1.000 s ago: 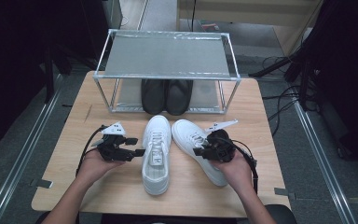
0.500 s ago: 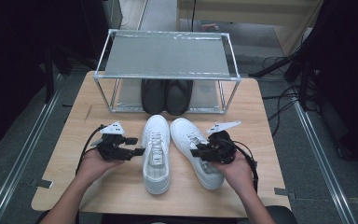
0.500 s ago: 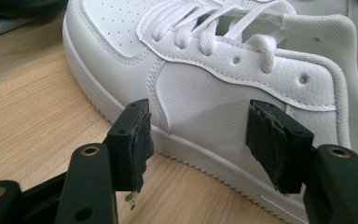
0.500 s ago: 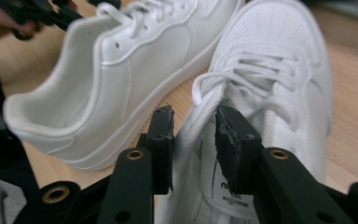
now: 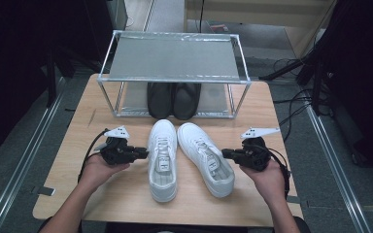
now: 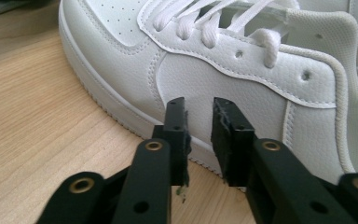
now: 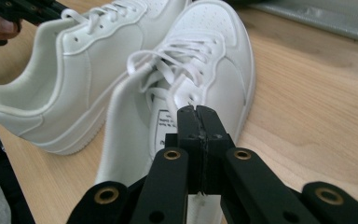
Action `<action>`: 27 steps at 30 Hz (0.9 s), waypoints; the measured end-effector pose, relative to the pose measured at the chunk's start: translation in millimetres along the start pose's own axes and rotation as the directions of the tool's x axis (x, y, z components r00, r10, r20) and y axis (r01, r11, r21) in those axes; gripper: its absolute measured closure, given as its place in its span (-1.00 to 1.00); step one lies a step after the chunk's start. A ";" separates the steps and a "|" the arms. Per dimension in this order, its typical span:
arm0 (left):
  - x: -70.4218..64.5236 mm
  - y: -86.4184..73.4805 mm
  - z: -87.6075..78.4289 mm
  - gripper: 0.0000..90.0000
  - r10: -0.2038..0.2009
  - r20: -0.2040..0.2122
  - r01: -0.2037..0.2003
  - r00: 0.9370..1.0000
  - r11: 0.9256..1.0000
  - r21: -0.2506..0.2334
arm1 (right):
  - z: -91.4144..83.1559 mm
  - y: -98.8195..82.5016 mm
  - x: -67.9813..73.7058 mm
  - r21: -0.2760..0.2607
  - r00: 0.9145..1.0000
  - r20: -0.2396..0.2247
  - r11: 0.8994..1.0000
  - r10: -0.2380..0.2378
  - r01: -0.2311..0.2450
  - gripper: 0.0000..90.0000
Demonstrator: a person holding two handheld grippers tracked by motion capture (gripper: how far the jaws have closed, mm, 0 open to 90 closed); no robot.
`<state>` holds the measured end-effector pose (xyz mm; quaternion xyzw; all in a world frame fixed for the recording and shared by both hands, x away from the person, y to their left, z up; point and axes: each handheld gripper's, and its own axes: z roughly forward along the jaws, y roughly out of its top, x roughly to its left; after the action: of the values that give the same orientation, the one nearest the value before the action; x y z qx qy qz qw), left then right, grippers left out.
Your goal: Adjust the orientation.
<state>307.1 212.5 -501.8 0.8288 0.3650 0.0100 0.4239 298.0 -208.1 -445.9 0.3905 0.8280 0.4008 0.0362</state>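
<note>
Two white lace-up sneakers lie side by side mid-table, the left sneaker (image 5: 161, 160) straight and the right sneaker (image 5: 206, 158) angled. My left gripper (image 5: 144, 154) lies level, its tips close to the left sneaker's (image 6: 242, 88) outer side. Its jaws (image 6: 199, 105) have just been closing and stand open by a narrow gap, with nothing between them. My right gripper (image 5: 225, 154) points at the right sneaker's (image 7: 205, 70) side from the right. Its jaws (image 7: 198, 116) have just closed and are shut together on nothing. The left sneaker (image 7: 65, 79) lies beyond.
A metal-framed rack (image 5: 175, 58) with a grey shelf stands at the table's far side, with a pair of black shoes (image 5: 173, 99) under it. Bare wooden tabletop (image 5: 102, 194) lies at the front. Cables (image 5: 291, 111) run off the right edge.
My right gripper drew back to the right, off the right sneaker, which now lies flat. My left gripper stayed beside the left sneaker.
</note>
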 end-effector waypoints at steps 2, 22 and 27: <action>-0.1 1.3 3.6 0.74 0.007 0.005 -0.007 1.000 1.000 0.015 | 3.2 -3.1 -3.4 0.017 1.000 0.003 1.000 0.003 -0.003 1.00; -0.7 2.3 11.1 0.81 0.004 0.037 -0.005 0.999 0.999 0.033 | 18.9 -6.4 2.9 0.043 1.000 -0.017 0.999 0.003 -0.002 1.00; -0.2 2.2 11.1 0.80 0.003 0.037 -0.005 0.999 0.999 0.033 | 19.1 -6.4 3.6 0.040 1.000 -0.014 0.999 0.004 -0.004 1.00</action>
<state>311.9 203.8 -507.3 0.8365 0.3556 -0.0106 0.4168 298.7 -196.0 -462.3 0.3900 0.8352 0.3870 0.0218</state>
